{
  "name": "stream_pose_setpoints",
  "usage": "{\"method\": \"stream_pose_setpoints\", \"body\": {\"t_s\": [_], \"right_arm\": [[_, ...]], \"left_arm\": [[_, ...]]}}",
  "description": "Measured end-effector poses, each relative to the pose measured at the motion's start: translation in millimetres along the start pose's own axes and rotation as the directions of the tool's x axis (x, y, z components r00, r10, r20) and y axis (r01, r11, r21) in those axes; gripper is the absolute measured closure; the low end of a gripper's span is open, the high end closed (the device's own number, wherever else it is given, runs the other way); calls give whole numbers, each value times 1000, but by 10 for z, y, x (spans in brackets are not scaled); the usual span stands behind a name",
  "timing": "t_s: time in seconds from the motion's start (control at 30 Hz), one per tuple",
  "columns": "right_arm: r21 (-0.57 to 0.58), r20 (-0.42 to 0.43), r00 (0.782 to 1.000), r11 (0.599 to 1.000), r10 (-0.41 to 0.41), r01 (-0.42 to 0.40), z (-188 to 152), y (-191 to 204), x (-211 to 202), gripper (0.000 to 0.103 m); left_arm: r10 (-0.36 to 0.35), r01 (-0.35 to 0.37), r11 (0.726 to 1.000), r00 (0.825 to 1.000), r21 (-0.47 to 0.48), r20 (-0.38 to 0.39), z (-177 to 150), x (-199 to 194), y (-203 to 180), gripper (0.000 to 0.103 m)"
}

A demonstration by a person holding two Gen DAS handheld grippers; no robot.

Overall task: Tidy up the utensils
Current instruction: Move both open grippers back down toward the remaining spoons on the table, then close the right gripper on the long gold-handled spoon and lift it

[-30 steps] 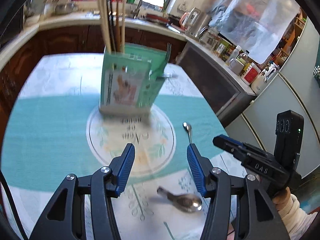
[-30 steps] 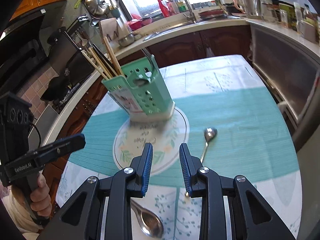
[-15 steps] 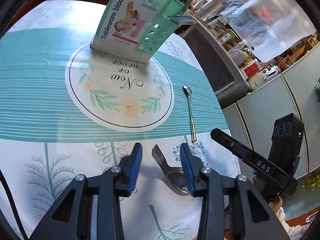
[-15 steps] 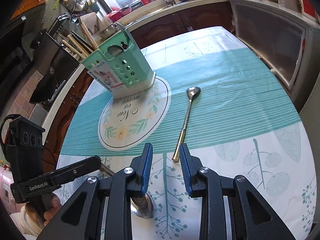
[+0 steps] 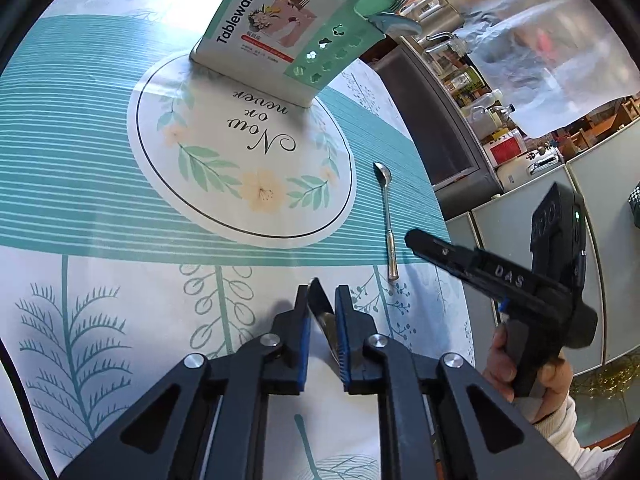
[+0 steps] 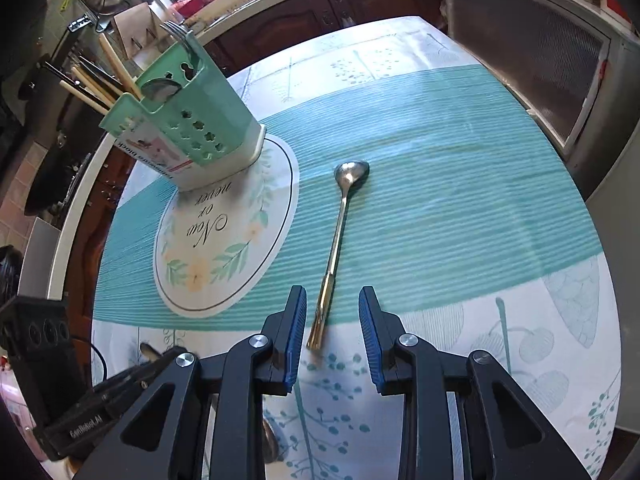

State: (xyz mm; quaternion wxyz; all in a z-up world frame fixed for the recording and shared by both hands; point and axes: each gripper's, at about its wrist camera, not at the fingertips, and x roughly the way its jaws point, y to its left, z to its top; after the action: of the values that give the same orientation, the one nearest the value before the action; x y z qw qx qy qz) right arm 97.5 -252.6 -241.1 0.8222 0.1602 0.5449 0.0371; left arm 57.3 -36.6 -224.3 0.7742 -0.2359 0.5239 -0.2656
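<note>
Left gripper [image 5: 322, 296], angled down, jaws just closed on short spoon [image 5: 320, 312] (right gripper [image 6: 332, 320] part-open).

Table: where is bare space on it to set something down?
On the table, the striped teal band right of the long spoon is bare, as is the far white end behind the green holder. The near edge is crowded: both grippers, left gripper on the short spoon.
</note>
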Motion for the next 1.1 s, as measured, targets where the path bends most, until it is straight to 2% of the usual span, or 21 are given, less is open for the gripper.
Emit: {"method": "stream_pose_setpoints", "body": {"t_s": [0.2, 0.3, 0.53, 0.77, 0.93, 1.1], "right_arm": [[-47, -35, 997, 996, -72, 70, 295, 134, 111, 75], [-58, -50, 993, 993, -106, 103, 471, 159, 190, 76], [-37, -95, 988, 992, -121, 118, 789, 147, 447, 86], [-84, -113, 974, 979, -196, 187, 956, 246, 617, 90], [-192, -110, 952, 946, -286, 262, 1017, 413, 714, 97], [-153, -131, 969, 970, -209, 188, 1091, 314, 698, 99]], "left_arm": [[-25, 25, 999, 1000, 31, -17, 21, 54, -78, 99], [4, -3, 997, 1000, 78, -11, 38, 48, -175, 100], [81, -85, 985, 996, 153, 35, 172, -79, -310, 101], [192, -209, 956, 976, 203, 101, 397, -222, -410, 101], [233, -260, 935, 963, 243, 137, 537, -316, -496, 101], [259, -303, 907, 949, 291, 182, 663, -483, -648, 101]]}}
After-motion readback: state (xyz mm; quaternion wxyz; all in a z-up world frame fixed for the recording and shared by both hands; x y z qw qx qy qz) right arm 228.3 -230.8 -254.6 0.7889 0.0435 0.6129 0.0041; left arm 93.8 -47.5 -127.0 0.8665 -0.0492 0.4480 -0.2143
